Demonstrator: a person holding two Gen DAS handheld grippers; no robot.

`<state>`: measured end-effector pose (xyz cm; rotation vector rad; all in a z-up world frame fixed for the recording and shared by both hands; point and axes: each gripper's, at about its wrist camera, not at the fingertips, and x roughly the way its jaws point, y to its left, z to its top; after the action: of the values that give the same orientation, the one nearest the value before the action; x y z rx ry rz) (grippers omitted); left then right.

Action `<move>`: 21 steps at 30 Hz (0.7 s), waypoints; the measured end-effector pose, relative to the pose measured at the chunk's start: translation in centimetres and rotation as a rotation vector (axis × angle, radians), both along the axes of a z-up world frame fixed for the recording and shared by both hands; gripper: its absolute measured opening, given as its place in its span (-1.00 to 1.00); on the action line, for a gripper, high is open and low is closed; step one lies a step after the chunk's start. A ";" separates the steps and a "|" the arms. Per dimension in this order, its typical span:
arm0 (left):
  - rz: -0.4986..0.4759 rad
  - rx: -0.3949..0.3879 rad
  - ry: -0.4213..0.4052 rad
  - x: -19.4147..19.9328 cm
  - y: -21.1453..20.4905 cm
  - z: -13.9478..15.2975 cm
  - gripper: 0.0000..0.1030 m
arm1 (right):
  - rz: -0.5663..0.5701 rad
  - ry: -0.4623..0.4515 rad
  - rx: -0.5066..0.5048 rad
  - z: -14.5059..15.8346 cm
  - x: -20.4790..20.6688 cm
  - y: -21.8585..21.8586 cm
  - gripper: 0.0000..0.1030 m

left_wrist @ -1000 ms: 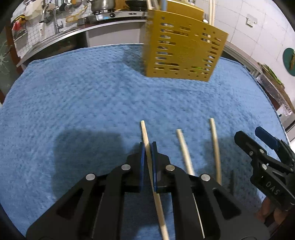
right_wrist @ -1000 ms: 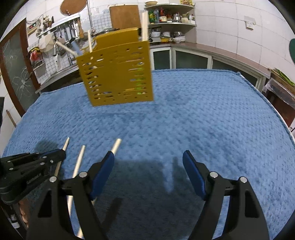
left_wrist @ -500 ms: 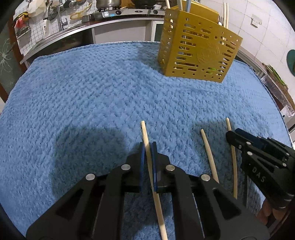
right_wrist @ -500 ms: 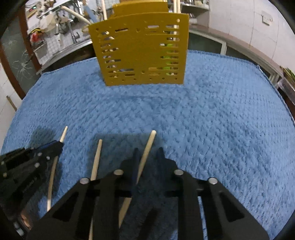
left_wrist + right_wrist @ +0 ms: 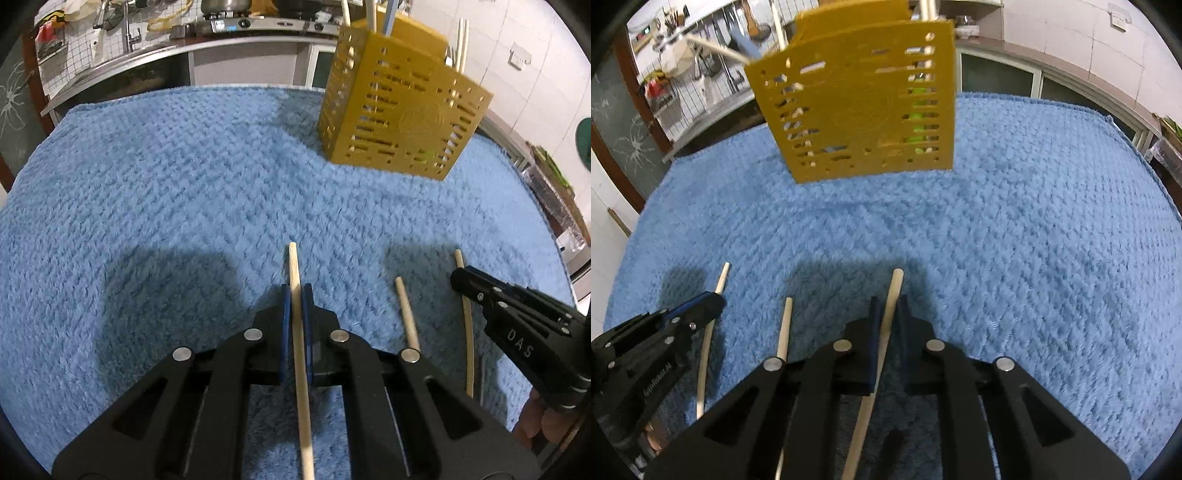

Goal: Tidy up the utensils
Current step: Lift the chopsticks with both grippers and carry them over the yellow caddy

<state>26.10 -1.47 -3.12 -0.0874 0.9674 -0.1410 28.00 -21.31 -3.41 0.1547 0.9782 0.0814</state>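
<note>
A blue towel (image 5: 147, 192) covers the worktop, where a yellow slotted utensil holder (image 5: 399, 114) stands upright. The left gripper (image 5: 294, 291) clamps one chopstick (image 5: 300, 354); the right gripper (image 5: 888, 306), marked "DAS", has just been closing and pinches another chopstick (image 5: 882, 339). A third chopstick (image 5: 406, 314) lies between.

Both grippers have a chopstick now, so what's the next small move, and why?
Probably lift both grippers straight up off the blue towel. The left gripper is shut on one chopstick; the right gripper, its fingers just closed, clamps another. The yellow holder stands upright ahead; a third chopstick lies loose.
</note>
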 end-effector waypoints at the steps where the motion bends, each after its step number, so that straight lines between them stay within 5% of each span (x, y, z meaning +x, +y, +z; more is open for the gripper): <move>1: 0.004 -0.002 -0.014 -0.1 0.0 0.3 -0.91 | 0.000 -0.015 0.022 0.1 -0.2 -0.4 -0.83; 21: 0.003 -0.054 -0.290 -1.7 -1.3 7.4 -0.92 | -0.069 -0.306 0.145 6.1 -1.5 -6.4 -0.86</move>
<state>24.36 -2.81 4.25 -0.1149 0.6739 -0.1721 26.54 -27.71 2.68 0.3003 0.6613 0.1098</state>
